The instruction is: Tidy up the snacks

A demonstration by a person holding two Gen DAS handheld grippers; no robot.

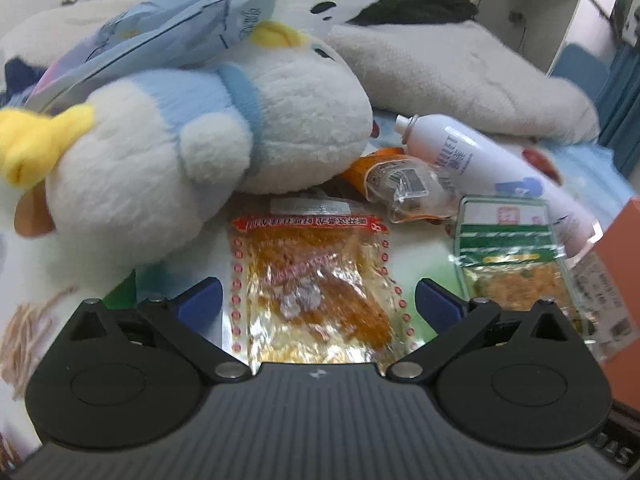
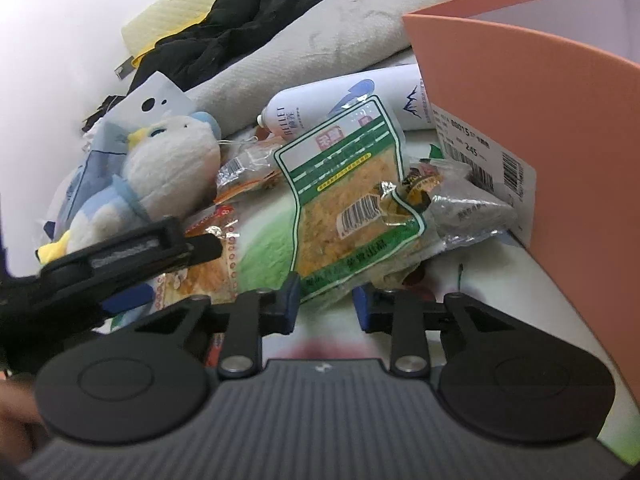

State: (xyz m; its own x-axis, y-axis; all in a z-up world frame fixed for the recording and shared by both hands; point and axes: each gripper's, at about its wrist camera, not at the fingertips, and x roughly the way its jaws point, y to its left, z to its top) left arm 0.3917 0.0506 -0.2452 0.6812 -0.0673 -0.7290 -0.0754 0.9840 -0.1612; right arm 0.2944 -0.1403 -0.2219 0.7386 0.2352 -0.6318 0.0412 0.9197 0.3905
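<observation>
My left gripper [image 1: 318,300] is open, its jaws on either side of a clear snack packet with a red dotted border [image 1: 316,292] that lies flat on the bedding. My right gripper [image 2: 325,304] is open, its blue pads [image 2: 291,300] at the near edge of a green-striped snack bag [image 2: 352,200]; that bag also shows in the left wrist view [image 1: 516,256]. A small orange-and-clear packet [image 1: 400,180] lies behind. A grey packet [image 2: 468,208] lies against the pink box [image 2: 540,128]. The left gripper's body [image 2: 120,256] shows at the left of the right wrist view.
A white and blue plush bird [image 1: 208,152] leans over the far end of the red-bordered packet. A white spray bottle [image 1: 480,164] lies behind the snacks. Grey pillows [image 1: 460,76] and black cloth [image 2: 224,28] fill the back. The pink box stands on the right.
</observation>
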